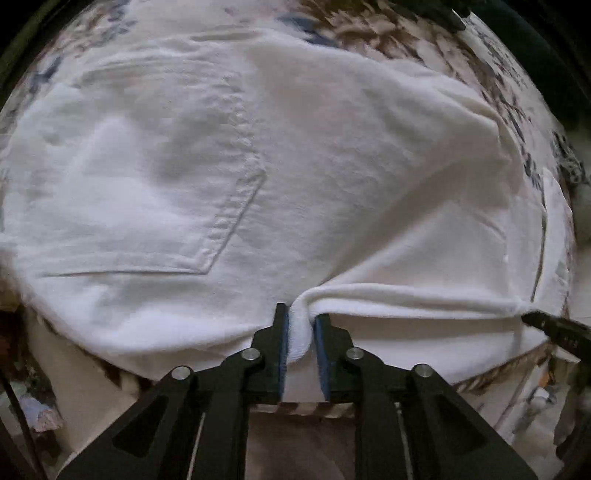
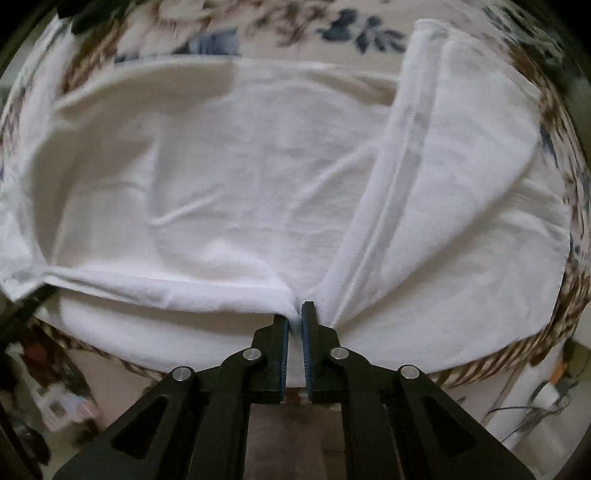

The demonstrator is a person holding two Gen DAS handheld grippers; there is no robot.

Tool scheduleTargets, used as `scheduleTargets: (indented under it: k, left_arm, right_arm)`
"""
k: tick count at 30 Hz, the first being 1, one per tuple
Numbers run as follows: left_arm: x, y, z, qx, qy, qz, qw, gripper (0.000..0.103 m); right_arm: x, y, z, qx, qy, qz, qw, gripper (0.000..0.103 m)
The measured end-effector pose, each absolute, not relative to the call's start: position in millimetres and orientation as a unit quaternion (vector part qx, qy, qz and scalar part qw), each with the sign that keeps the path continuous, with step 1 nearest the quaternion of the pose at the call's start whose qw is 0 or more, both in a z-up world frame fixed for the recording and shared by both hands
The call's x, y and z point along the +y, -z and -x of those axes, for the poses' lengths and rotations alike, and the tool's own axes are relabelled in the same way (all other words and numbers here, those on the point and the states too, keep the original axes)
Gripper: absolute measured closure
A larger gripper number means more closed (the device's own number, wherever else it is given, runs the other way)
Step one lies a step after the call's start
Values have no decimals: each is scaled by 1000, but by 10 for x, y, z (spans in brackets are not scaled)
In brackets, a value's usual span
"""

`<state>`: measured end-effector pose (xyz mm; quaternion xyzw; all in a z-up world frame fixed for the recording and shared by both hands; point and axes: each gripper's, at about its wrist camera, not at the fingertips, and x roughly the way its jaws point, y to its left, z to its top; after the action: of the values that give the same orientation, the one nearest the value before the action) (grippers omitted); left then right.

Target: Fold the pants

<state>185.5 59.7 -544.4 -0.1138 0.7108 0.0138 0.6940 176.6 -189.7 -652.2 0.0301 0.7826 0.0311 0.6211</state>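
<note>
White pants (image 1: 258,147) lie spread over a floral-patterned surface, with a back pocket (image 1: 221,229) facing up. My left gripper (image 1: 301,314) points down at the near edge and is shut on a thick fold of the pants. A ridge of cloth runs from it to the right, toward a dark finger (image 1: 554,328) of the other gripper. In the right wrist view the pants (image 2: 240,166) show a folded leg (image 2: 461,166) slanting up to the right. My right gripper (image 2: 295,314) is shut on the near edge of the cloth, which bunches at its tips.
The floral cover (image 2: 295,33) shows beyond the pants and along the near rim (image 2: 498,362). Below that rim are blurred floor items: cables and a white object (image 2: 546,398) at the right, and clutter (image 2: 55,406) at the left.
</note>
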Motion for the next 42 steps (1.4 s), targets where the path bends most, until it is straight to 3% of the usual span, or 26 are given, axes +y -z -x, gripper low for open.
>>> scheduleTargets:
  k: [1, 2, 3, 4, 5, 6, 9, 13, 17, 19, 20, 21, 22, 29, 33, 34, 38, 41, 42]
  left_arm:
    - [594, 5383, -1843, 706, -20, 124, 697, 83]
    - [584, 5297, -1825, 702, -27, 129, 700, 73]
    - [564, 5193, -1808, 697, -34, 130, 705, 54]
    - [535, 5072, -1777, 690, -44, 126, 711, 43]
    - [500, 4934, -1748, 682, -61, 116, 720, 23]
    - [466, 4828, -1723, 674, -72, 110, 727, 13]
    - [396, 4539, -1575, 651, -117, 107, 742, 13]
    - [286, 4565, -1644, 627, -148, 71, 762, 12]
    - [-35, 4785, -1990, 625, -149, 30, 765, 12]
    - [-204, 4890, -2183, 625, -133, 33, 768, 12]
    - [-265, 4921, -2244, 627, -118, 45, 769, 12]
    - [-338, 4937, -2293, 628, -105, 50, 770, 12]
    - [-450, 4934, -2342, 626, -91, 44, 773, 12]
    - [-1060, 4780, -2309, 619, -5, 22, 785, 12]
    - [-1323, 4916, -2215, 634, 9, 9, 773, 12]
    - [-1378, 4988, -2196, 642, 12, 6, 767, 12]
    - [-1492, 5144, -2163, 650, 14, -15, 759, 12]
    - [-1505, 5221, -2176, 653, 11, -25, 757, 12]
    - [-1494, 5236, -2184, 653, 9, -26, 757, 12]
  right_arm:
    - [-1904, 6515, -1760, 783, -36, -38, 619, 84]
    - [-1926, 6488, -1759, 782, -42, -56, 619, 62]
    - [-1978, 6423, -1751, 778, -58, -91, 618, 27]
    - [-2025, 6353, -1737, 773, -70, -122, 618, 12]
    - [-2078, 6278, -1724, 768, -77, -145, 619, 6]
    - [-2116, 6212, -1709, 764, -85, -163, 619, 6]
    - [-2293, 5971, -1671, 748, -74, -197, 629, 6]
    - [-2625, 5813, -1953, 728, -13, -207, 653, 6]
    - [-2996, 6124, -2513, 715, 57, -178, 674, 6]
    - [-3095, 6371, -2731, 722, 74, -175, 666, 11]
    - [-3103, 6493, -2826, 730, 73, -168, 658, 26]
    - [-3112, 6584, -2900, 733, 80, -152, 659, 82]
    - [-3149, 6596, -2915, 725, 84, -146, 668, 97]
    - [-4144, 5951, -2021, 621, 199, -310, 691, 97]
    - [-4530, 6202, -1307, 621, 227, -419, 622, 92]
    - [-4591, 6326, -1146, 611, 225, -463, 602, 89]
    - [-4768, 6625, -861, 534, 206, -572, 587, 48]
    - [-4818, 6788, -842, 501, 211, -605, 581, 49]
    - [-4822, 6821, -847, 493, 214, -610, 583, 75]
